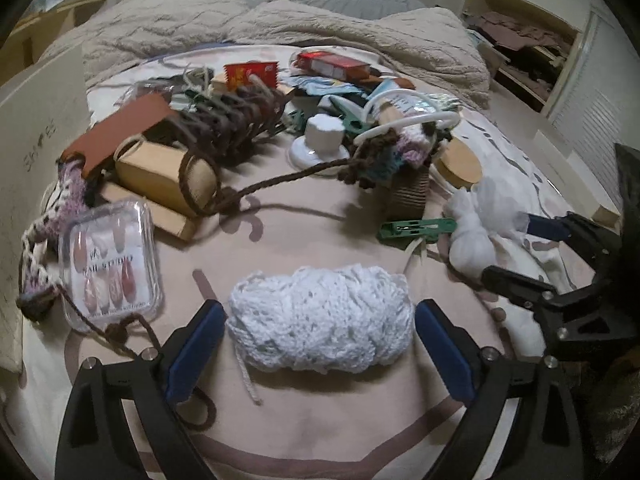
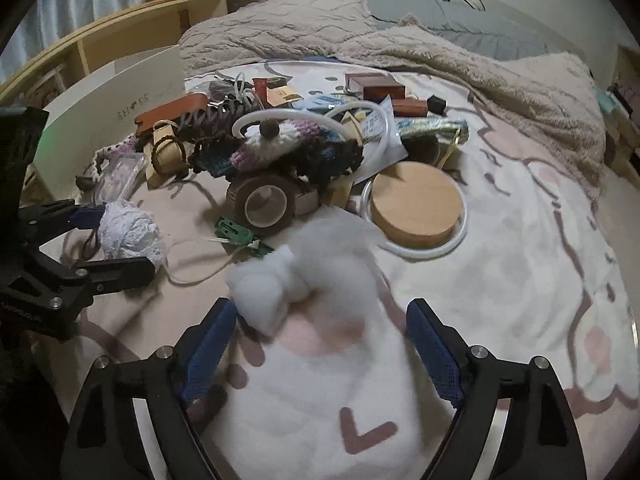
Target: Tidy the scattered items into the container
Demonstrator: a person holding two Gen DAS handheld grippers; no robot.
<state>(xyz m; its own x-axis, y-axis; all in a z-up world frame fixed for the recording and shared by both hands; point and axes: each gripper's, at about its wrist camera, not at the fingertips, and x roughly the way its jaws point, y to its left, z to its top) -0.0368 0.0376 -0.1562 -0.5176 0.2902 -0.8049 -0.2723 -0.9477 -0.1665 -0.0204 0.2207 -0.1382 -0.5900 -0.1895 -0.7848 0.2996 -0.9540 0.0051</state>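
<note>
2 grippers work over the bed (image 1: 320,432), each straddling a soft white thing. Between the spread blue pads (image 1: 196,348) of the left gripper (image 1: 320,350) lies a white crocheted bundle (image 1: 320,320), at 6 o'clock in the left wrist view; the pads flank it without visibly pressing, so that claw reads as released. The right gripper (image 2: 322,354) is also spread, a blurred white fluffy wad (image 2: 272,292) lying off its left pad toward 11 o'clock, ungrasped. Both items look light, limp and compressible, so a squeeze across the bundle's middle seems safest; its loose tail may drag. A white shoe box (image 2: 120,96), probably the container, stands at 10 o'clock.
</note>
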